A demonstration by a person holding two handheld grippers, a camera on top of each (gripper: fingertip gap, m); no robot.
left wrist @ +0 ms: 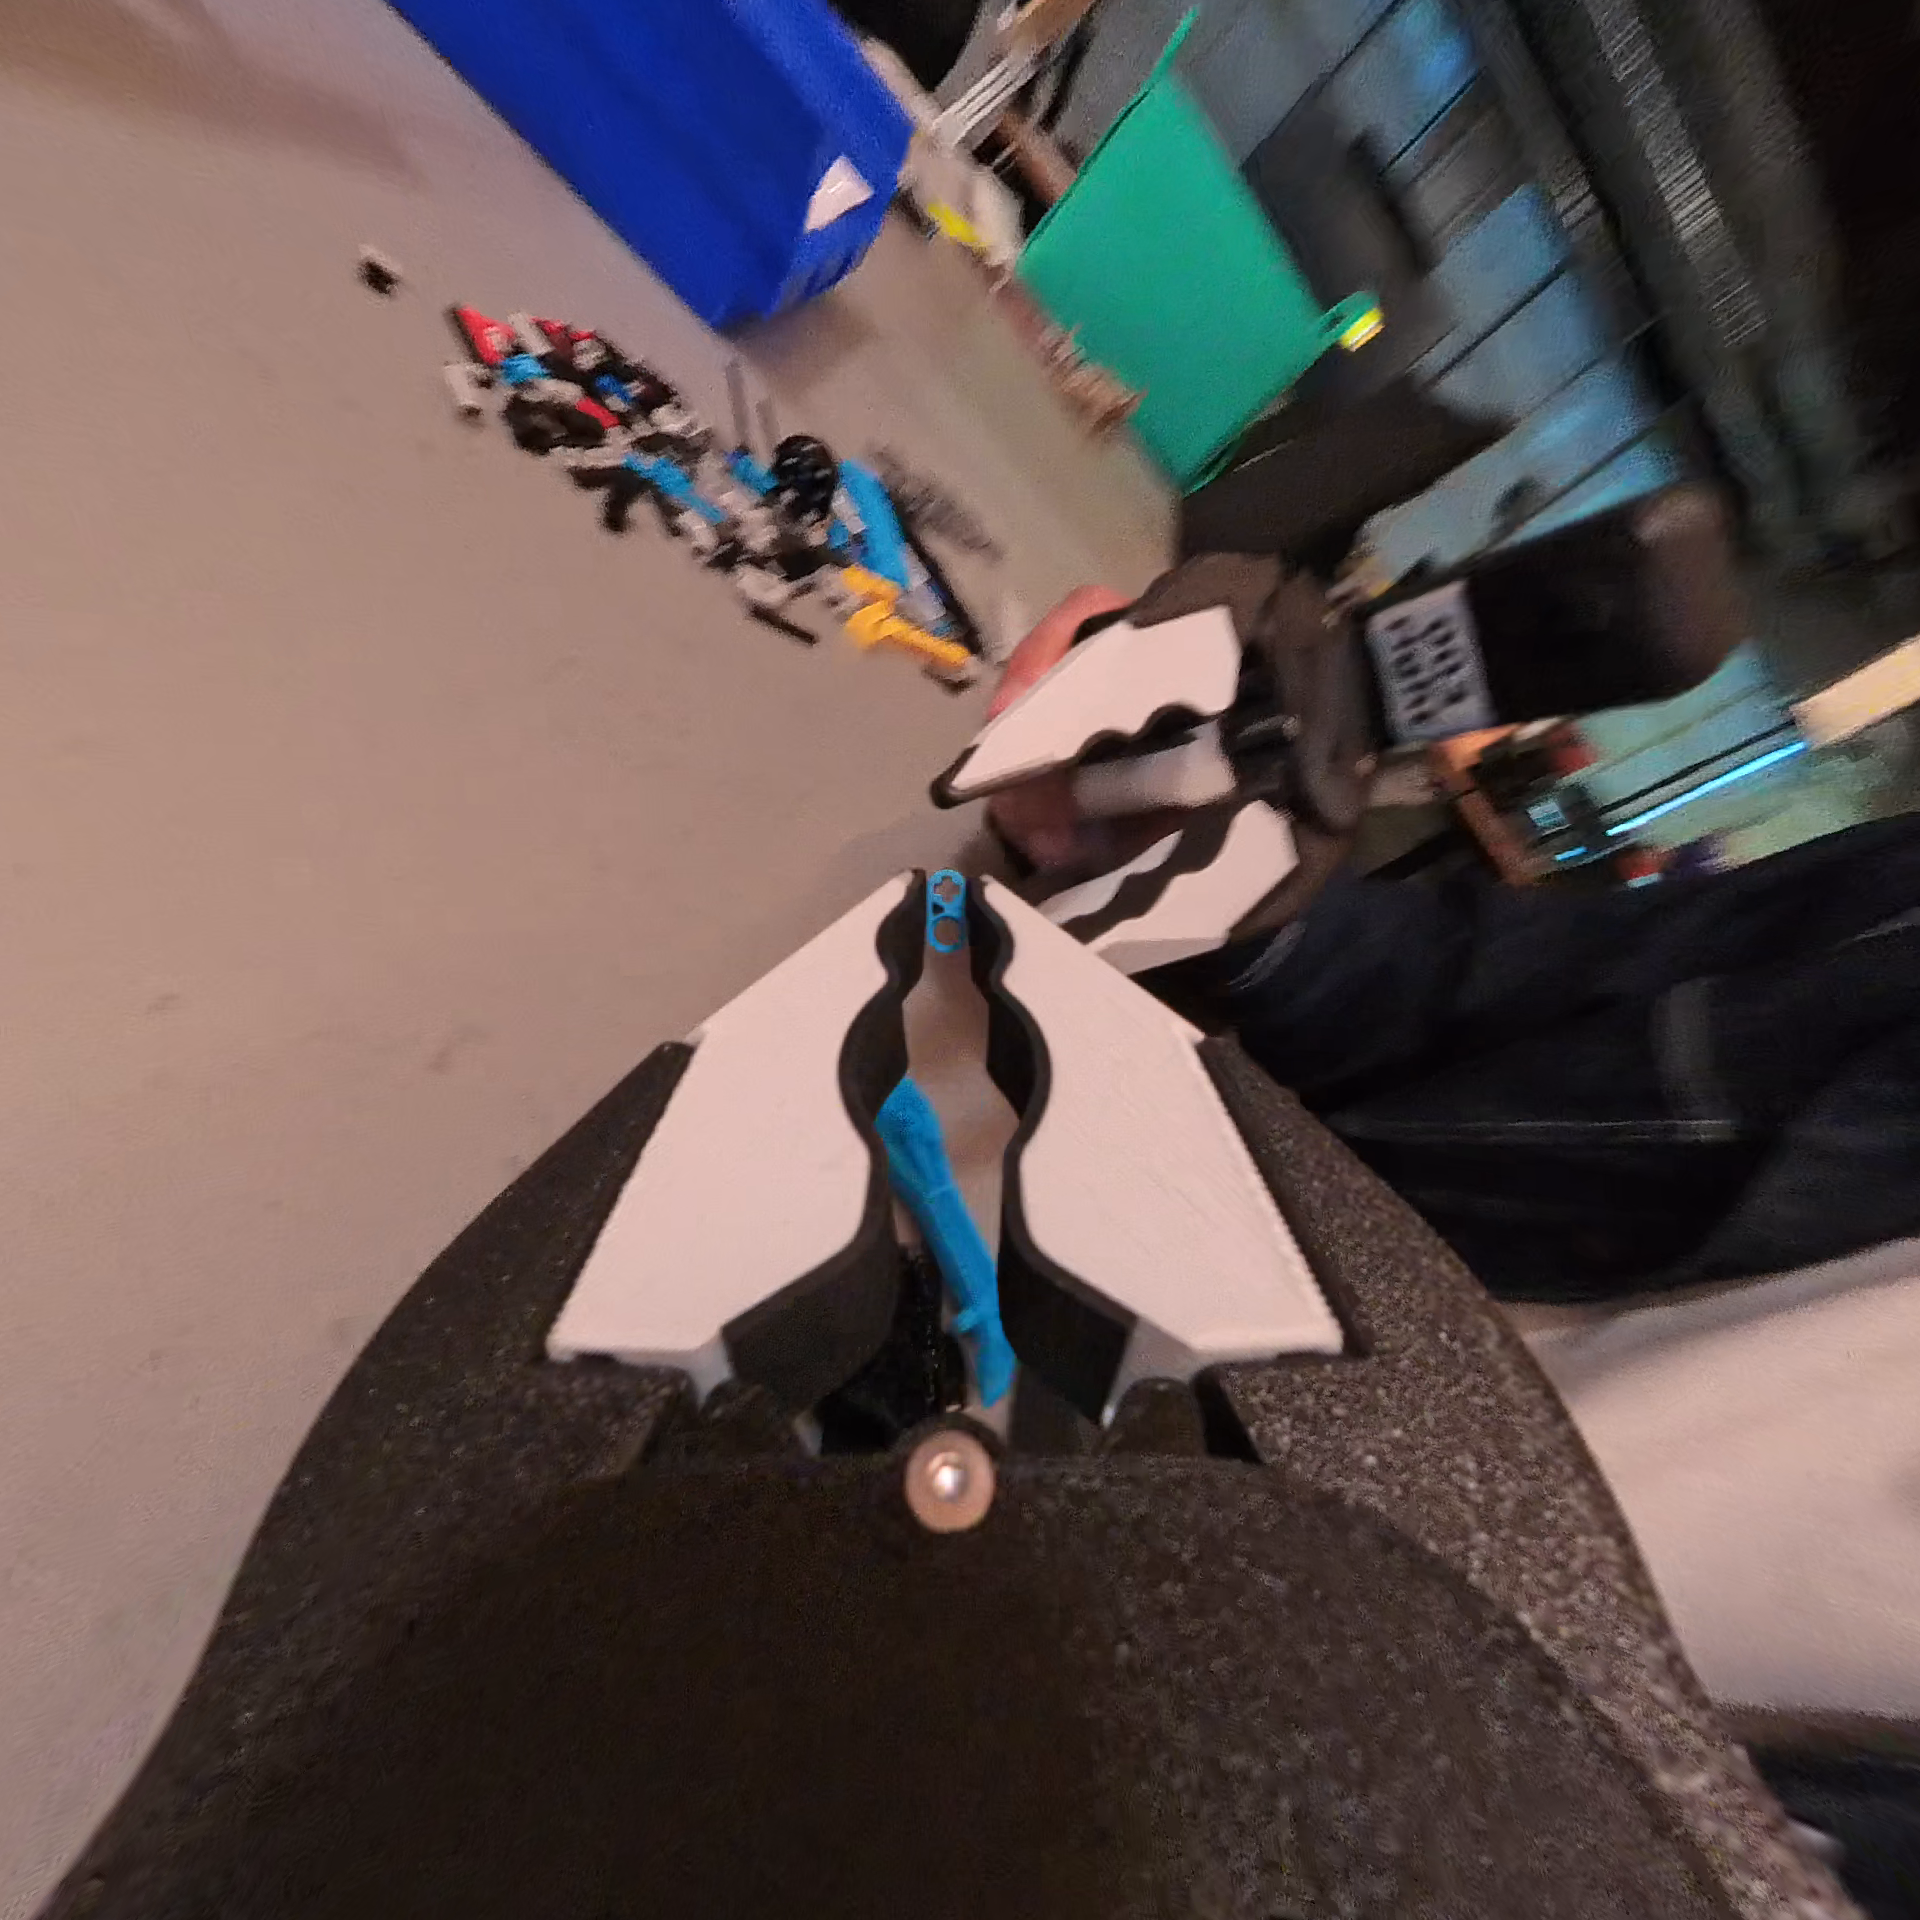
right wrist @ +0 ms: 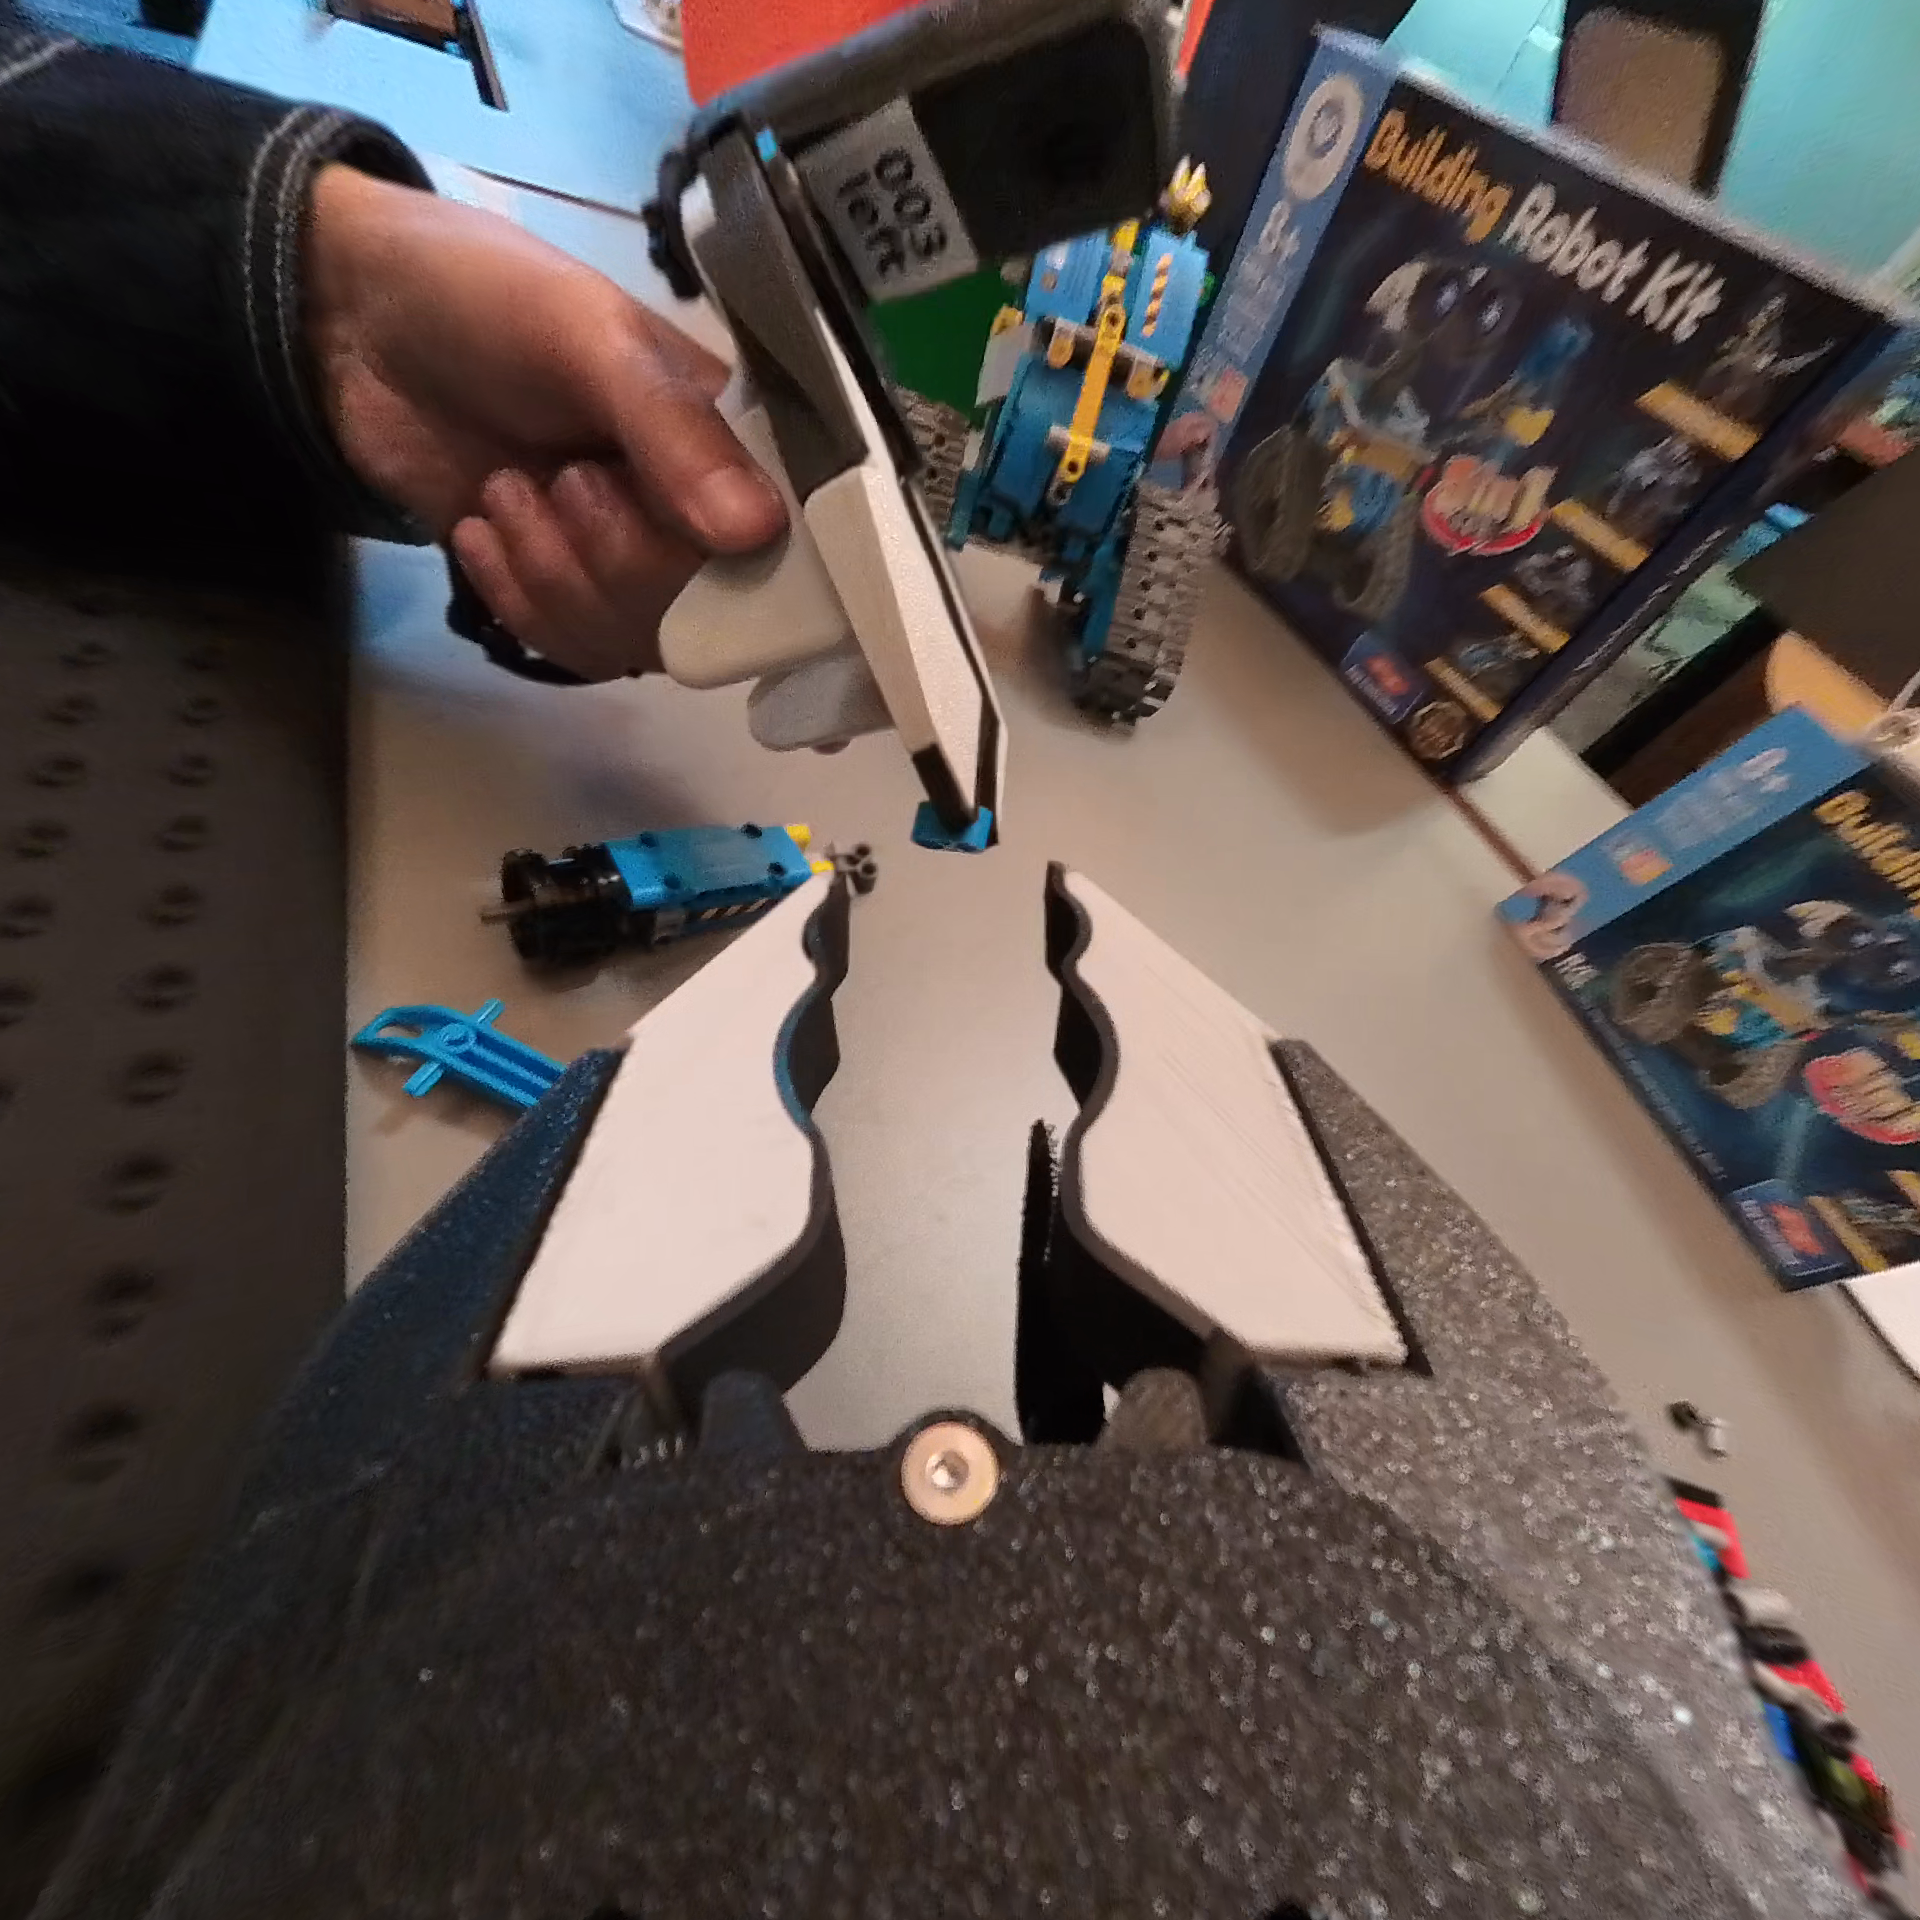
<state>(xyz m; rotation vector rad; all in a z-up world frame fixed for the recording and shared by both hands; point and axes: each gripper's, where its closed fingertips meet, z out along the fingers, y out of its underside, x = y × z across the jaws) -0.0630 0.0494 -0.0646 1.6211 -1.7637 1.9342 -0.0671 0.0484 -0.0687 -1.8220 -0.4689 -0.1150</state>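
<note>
My left gripper (left wrist: 948, 878) is shut on a small blue beam piece with holes (left wrist: 945, 925), held by its tips in the air. In the right wrist view a hand holds this gripper (right wrist: 951, 810) pointing down, with the blue piece (right wrist: 948, 831) just beyond my right gripper (right wrist: 948, 881). My right gripper is open and empty over the table, and it also shows in the left wrist view (left wrist: 997, 847). A blue and black motor-like assembly (right wrist: 655, 883) and a small grey connector (right wrist: 857, 862) lie by its left fingertip.
A blue tracked robot model (right wrist: 1091, 436) stands behind, with two kit boxes (right wrist: 1538, 416) (right wrist: 1766, 997) on the right. A blue flat tool (right wrist: 457, 1049) lies front left. A pile of loose parts (left wrist: 675, 468) lies near a blue bin (left wrist: 675, 135) and a green bin (left wrist: 1174, 281). The grippers are tip to tip, or close to it. Left tips and right tips are each some 25 centimeters from the blue tracked robot model (right wrist: 1091, 436).
</note>
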